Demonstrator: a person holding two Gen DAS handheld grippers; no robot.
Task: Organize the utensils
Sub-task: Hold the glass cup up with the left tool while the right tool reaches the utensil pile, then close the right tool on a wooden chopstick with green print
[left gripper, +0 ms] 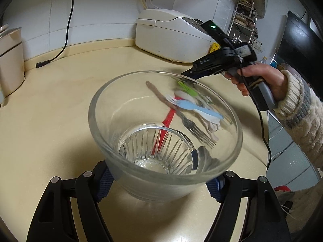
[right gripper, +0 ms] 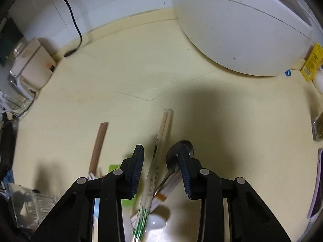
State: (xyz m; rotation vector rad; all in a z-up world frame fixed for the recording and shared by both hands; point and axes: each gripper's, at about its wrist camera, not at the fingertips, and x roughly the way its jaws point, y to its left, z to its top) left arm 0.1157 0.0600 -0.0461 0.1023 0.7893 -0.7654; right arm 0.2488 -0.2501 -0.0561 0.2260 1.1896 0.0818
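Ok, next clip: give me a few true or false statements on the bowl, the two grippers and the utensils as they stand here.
1. The left gripper clamps the glass bowl from both sides. True.
2. The glass bowl already holds several utensils. False: it is empty; the blue plastic fork and the rest lie on the counter behind it, seen through the glass.
3. The right gripper is over the wrapped chopsticks with its jaws apart. True.
4. The right gripper is lifting the metal spoon. False: the spoon lies on the counter.
5. A white rice cooker stands by the wall. True.
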